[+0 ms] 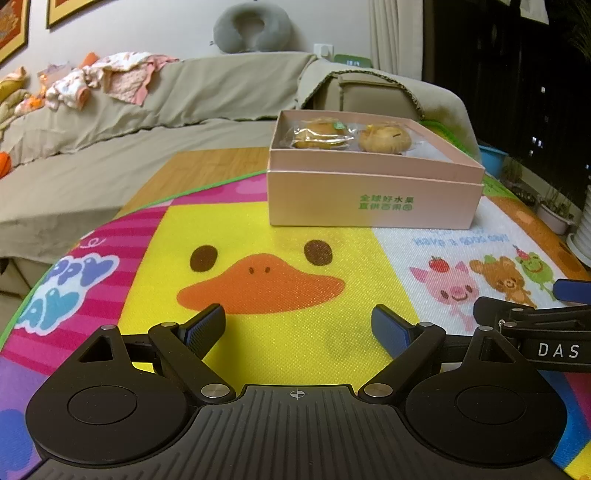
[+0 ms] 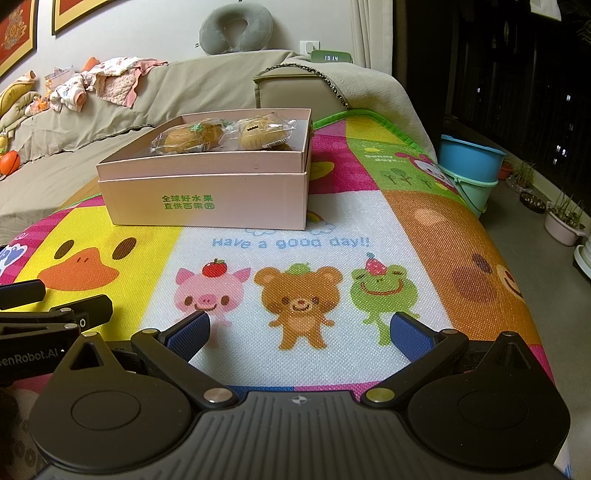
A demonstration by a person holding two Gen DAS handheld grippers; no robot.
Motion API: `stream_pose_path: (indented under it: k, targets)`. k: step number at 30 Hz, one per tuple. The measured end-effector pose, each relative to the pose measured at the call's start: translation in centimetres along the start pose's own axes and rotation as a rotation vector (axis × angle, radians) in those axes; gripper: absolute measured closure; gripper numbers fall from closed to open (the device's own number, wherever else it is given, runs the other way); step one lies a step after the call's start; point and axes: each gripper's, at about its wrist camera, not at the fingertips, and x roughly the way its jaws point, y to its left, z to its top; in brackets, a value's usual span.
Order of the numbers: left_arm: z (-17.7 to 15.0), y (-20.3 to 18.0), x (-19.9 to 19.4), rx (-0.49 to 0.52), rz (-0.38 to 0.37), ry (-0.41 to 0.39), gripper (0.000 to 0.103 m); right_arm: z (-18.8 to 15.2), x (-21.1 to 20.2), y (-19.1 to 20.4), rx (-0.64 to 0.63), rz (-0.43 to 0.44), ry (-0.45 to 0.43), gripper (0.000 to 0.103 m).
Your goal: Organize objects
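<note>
A pink cardboard box (image 1: 373, 199) (image 2: 207, 199) with green lettering stands on the cartoon mat, its tray resting in its lid. Inside lie wrapped pastries (image 1: 384, 139) (image 2: 192, 139) in clear plastic. My left gripper (image 1: 298, 326) is open, low over the yellow duck print, well short of the box and with nothing between its fingers. My right gripper (image 2: 300, 332) is open too, over the bear print, to the right of the left one and empty. Each gripper's arm shows at the edge of the other's view.
A colourful play mat (image 2: 424, 229) covers the wooden table (image 1: 207, 166). Behind it runs a beige-covered sofa (image 1: 147, 122) with clothes and a grey neck pillow (image 2: 236, 26). Stacked blue and green buckets (image 2: 471, 162) and plant pots (image 2: 563, 221) stand on the floor at right.
</note>
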Motion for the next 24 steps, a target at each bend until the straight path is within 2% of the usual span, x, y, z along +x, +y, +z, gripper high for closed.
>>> stream_pose_path:
  k: [24]
  targets:
    - [-0.03, 0.05, 0.03, -0.008, -0.007, 0.002, 0.011, 0.02, 0.0, 0.0, 0.0, 0.0, 0.0, 0.0]
